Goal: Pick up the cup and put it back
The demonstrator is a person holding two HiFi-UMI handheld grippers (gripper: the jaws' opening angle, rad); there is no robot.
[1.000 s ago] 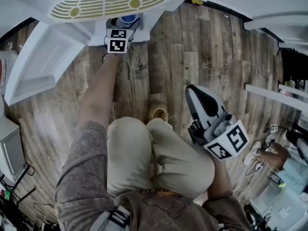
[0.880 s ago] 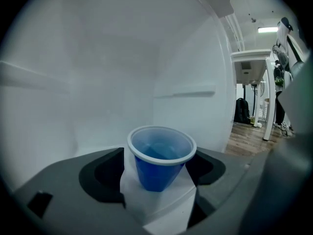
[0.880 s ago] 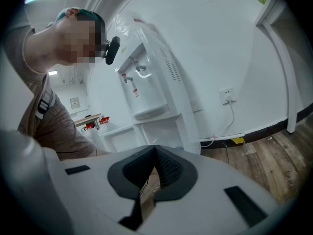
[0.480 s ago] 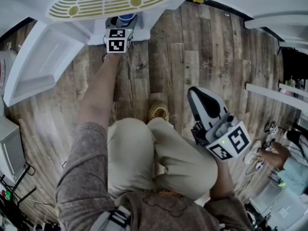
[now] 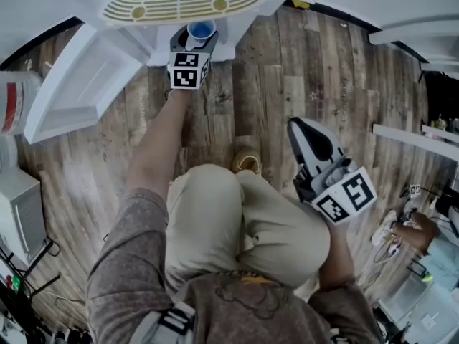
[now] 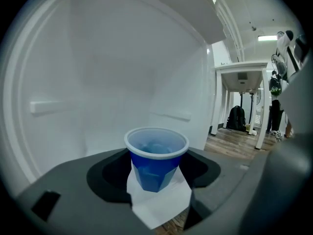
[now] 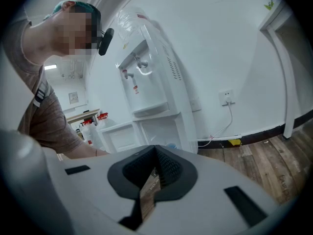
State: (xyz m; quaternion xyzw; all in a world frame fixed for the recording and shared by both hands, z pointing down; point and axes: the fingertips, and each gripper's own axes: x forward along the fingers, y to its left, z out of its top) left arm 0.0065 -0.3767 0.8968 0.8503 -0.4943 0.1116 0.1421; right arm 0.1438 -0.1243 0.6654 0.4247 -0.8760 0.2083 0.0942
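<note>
Left tongs (image 5: 199,40): jaws have just been closing and now stand clenched on the cup (image 6: 155,155), one dark pad on each side of the blue wall below the white rim. The cup is upright and sits at the mouth of the white cabinet (image 6: 88,82). The cabinet's white floor shows under its base, and it looks just clear of that floor, though I cannot confirm the gap. In the head view the whole rim now shows past the marker cube, where a second ago it was half hidden at the cabinet's edge. Judgement: grasp made and lift begun, so the pick-up half is nearly done and the put-back remains. Whether the cup holds any liquid I cannot tell, so keep it level. Right tongs (image 7: 155,160): closed on nothing, with only a sliver of floor visible behind the pads. They are parked beside the knees (image 5: 237,228), well apart from the work. Edges: the yellow-slotted drip tray (image 5: 179,2) overhangs just beyond the cup in the head view, so headroom is probably short and a tall lift could catch the rim. The back and left walls of the cabinet are well apart from the cup, with ledges (image 6: 49,105) on them at about rim height. The door (image 5: 86,84) is swung open to the left. Open room lies back toward the person and to the right, over bare plank floor (image 5: 287,63). A thin cup may buckle if squeezed further.
</note>
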